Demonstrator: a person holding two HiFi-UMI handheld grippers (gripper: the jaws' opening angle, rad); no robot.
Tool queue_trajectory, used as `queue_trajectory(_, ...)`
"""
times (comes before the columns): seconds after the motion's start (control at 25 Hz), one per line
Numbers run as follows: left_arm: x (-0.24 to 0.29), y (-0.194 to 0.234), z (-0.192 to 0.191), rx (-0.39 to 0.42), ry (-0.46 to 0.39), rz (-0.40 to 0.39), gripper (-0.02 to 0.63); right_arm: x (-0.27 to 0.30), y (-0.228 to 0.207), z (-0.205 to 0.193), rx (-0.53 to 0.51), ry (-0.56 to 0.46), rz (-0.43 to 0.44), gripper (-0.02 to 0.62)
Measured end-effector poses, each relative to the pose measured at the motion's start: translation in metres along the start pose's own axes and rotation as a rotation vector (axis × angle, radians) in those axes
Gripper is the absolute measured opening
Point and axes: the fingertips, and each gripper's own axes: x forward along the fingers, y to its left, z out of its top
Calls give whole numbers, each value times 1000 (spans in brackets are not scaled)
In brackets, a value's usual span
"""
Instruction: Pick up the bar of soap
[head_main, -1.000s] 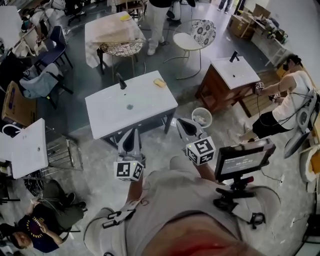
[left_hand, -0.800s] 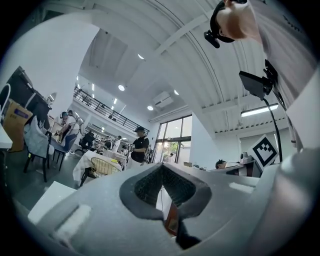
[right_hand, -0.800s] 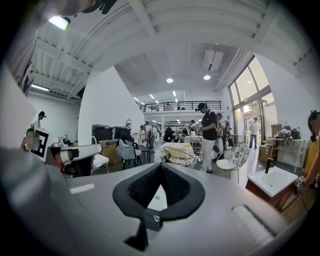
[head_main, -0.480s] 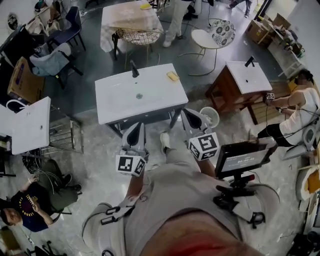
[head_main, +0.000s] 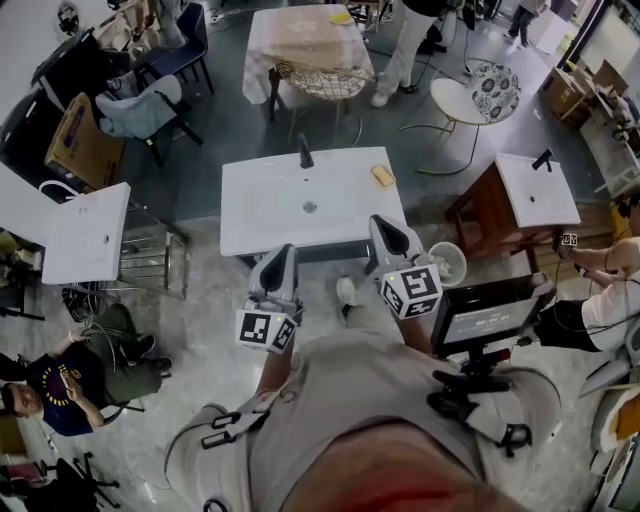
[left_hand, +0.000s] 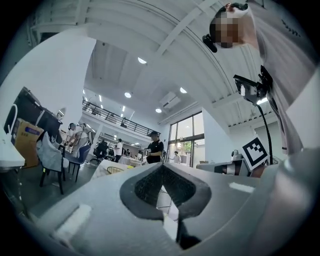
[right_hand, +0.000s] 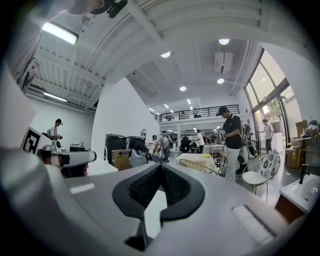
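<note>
A yellow bar of soap (head_main: 382, 176) lies near the right back corner of a white sink top (head_main: 262, 222), to the right of the black faucet (head_main: 305, 152). My left gripper (head_main: 283, 251) is shut and empty, with its tip at the sink top's front edge. My right gripper (head_main: 386, 222) is also shut and empty. It hovers over the front right corner, a short way in front of the soap. In the left gripper view the left gripper (left_hand: 161, 169) has its jaws together. In the right gripper view the right gripper (right_hand: 160, 169) shows the same. Neither gripper view shows the soap.
A second sink on a wooden cabinet (head_main: 537, 188) stands to the right, and a third white sink top (head_main: 85, 230) to the left. A small white bin (head_main: 448, 262) sits by the front right corner. A seated person (head_main: 50, 390), chairs (head_main: 320, 80) and a draped table (head_main: 305, 40) surround the area.
The white sink top has come closer and moved toward the middle of the head view. Both grippers, still shut, now reach its front edge.
</note>
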Motion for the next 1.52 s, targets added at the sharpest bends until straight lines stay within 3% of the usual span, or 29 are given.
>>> queue_trajectory(0.24,58,24,-4,-9,5,28,-2,60,-38,7,19,-26,41,2)
queue_trajectory(0.56,142,60,-1,12,35,65,-2,137,-109,8,78,-14,29,2)
queue_trajectory(0.96,241,85,-17,28,38,102,-2,201,-181,0,92,-18,54,2)
queue_trajectory(1.28,278,91,-30,34,77,113,-2,228,-202,-8,73,0,75,2)
queue_trajectory(1.52,286,101,-20,37,47,101,-2,237,-197,6,58,-32,63,2)
